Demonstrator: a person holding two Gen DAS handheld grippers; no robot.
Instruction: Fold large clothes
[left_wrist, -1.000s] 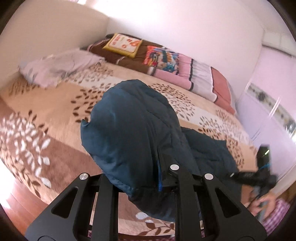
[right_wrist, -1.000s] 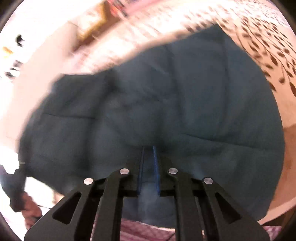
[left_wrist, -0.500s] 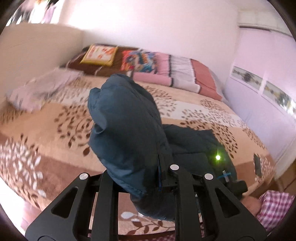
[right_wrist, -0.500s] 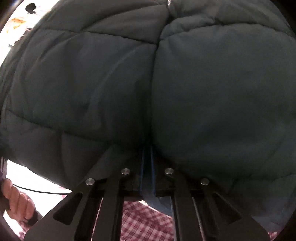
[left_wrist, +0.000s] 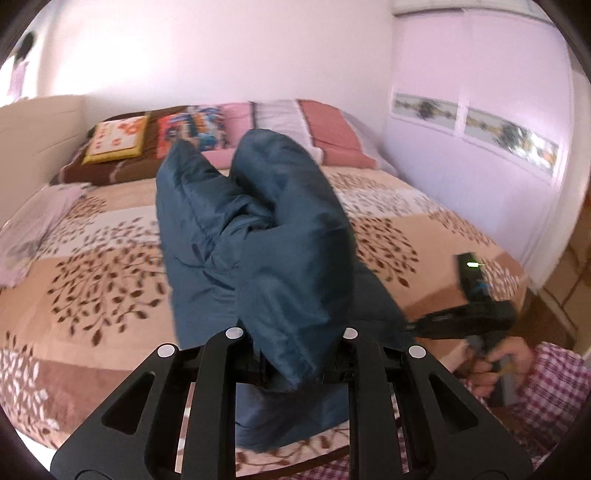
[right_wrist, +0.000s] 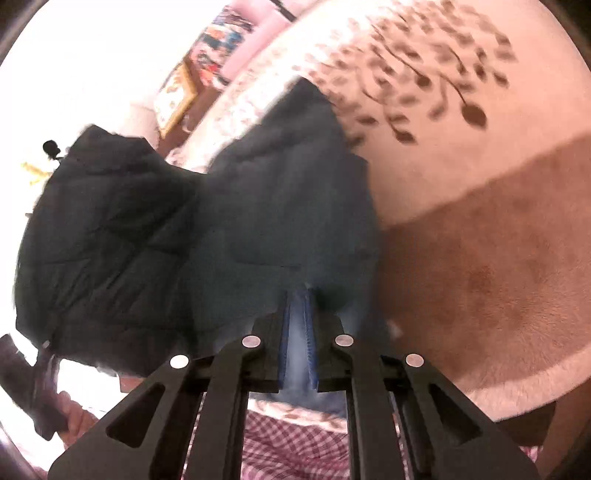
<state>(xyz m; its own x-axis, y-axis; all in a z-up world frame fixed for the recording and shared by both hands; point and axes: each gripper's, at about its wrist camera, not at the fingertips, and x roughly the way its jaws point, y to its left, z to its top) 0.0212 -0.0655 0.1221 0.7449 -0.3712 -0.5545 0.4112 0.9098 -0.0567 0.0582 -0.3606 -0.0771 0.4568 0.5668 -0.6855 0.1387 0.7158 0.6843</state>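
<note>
Count of things on and around the bed (left_wrist: 92, 266)

One blue padded jacket (left_wrist: 266, 236), two grippers, one bed, one pale crumpled cloth (left_wrist: 33, 225), one yellow cushion (left_wrist: 116, 138).

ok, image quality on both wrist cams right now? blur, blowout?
Left wrist: jacket fairly sharp, bed mildly smeared, wall glary, fisheye bends the edges. Right wrist: heavy motion blur on jacket and bed; upper left blown out white; tongs sharp.
</note>
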